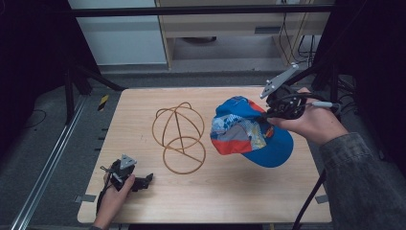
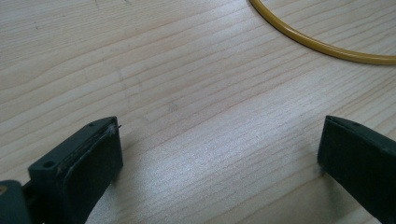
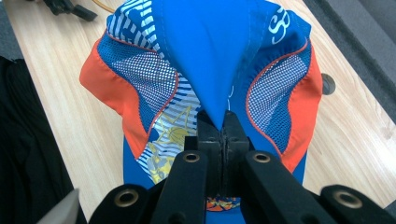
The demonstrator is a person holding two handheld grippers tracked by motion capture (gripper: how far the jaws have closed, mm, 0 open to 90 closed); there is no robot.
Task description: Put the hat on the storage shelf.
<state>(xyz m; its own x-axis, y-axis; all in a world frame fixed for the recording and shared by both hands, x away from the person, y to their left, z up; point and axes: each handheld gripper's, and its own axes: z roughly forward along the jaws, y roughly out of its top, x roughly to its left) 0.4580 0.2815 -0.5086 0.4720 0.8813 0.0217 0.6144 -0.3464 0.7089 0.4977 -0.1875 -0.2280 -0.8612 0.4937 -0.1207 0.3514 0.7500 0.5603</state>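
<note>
Right gripper (image 3: 218, 127) pinches cap (image 1: 249, 132) aloft; brim pointing near-right.

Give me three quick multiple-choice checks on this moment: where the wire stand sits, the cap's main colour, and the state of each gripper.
1. The wire stand is:
A. left of the cap in the high view
B. under the cap
C. off the table

2. The cap's brim is mainly:
A. green
B. blue
C. black

3. The grippers are:
A. both open
B. left gripper shut, right gripper open
C. right shut on the cap, left open

Key: 1 A, the stand sits bare beside the cap; 2 B, the brim is plain blue; 3 C, the right jaws pinch blue fabric, the left jaws stand apart over bare wood.
</note>
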